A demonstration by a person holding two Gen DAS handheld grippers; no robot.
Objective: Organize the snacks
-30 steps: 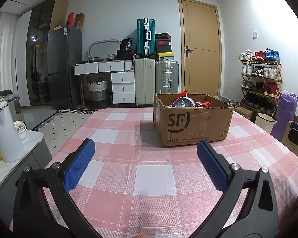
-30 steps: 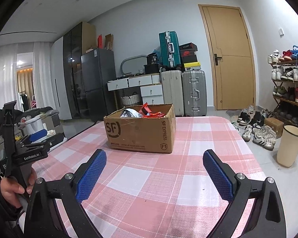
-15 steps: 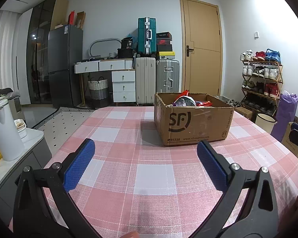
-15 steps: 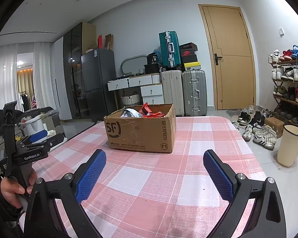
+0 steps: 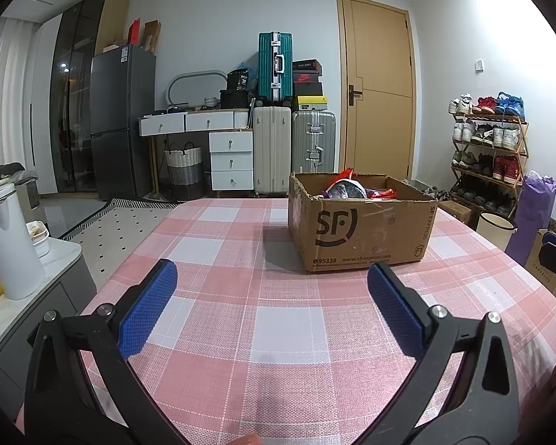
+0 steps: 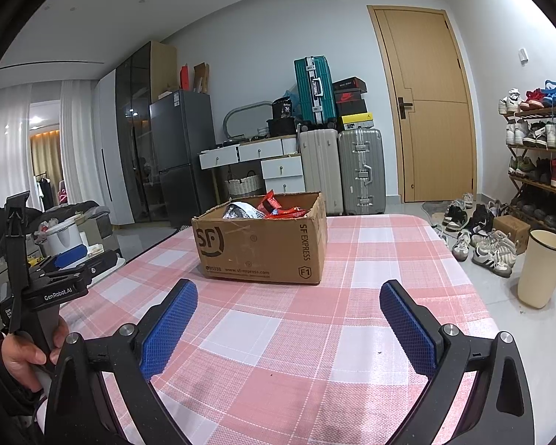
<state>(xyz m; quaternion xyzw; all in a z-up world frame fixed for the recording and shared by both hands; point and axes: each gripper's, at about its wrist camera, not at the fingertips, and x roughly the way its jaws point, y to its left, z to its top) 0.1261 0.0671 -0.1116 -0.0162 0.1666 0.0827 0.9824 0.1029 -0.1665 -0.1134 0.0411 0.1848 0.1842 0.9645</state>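
**Both tongs wide and empty, snacks sitting in the box**

Both tongs are spread wide with nothing between the blue pads: left gripper (image 5: 270,278) low in its frame, right gripper (image 6: 289,296) the same in its own. Hardly anything has changed over the last second. The left camera has crept a touch, so the white kettle (image 5: 7,241) at its left edge sits a little lower and further out; the right view looks all but identical. For the task that means a pause, folks: no reach, no grab under way.

Biggest thing first: the checked tablecloth (image 5: 222,315) is bare in front of both tongs. Just above centre frame stands the cardboard box (image 5: 359,226), and the snacks (image 5: 346,189) poke over its rim, red and silver packets heaped inside. That heap fits either snacks gathered in from the table or snacks waiting to be sorted out; I can't tell which.

Now the views. The right camera catches the person's hand (image 6: 22,356) wrapped round the left tool's handle at lower left, plus loose shoes on the floor at right. The left camera shows only a sliver of the other tool at its right edge.
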